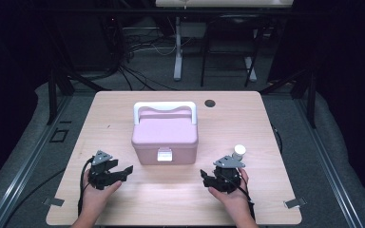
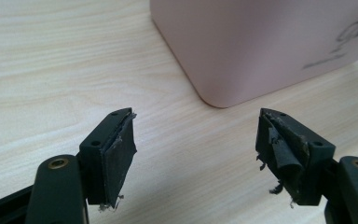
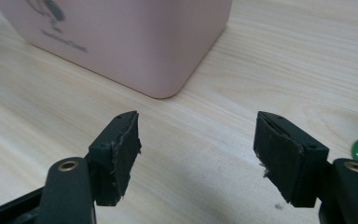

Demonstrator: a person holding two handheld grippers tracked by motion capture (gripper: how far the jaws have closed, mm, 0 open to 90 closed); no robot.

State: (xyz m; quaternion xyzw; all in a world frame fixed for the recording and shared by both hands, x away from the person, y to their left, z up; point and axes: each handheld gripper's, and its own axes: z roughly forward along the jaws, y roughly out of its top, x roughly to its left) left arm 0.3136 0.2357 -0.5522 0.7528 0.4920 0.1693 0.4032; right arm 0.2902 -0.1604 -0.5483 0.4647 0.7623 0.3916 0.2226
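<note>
Pink box (white handle) mid-counter; left hand-held gripper and right hand-held gripper flank it, both gaping, empty; small bottle beside right.

Two hand-held grippers, black throughout. The left gripper and the right gripper are each topped by a grey three-cornered plate and trailed by a black cable. Each jaw is faced with a dark rubber pad, frayed at the edges; small screw holes and a brass-coloured rivet are seen on each. Forearms are bare; no sleeves are seen.
</note>
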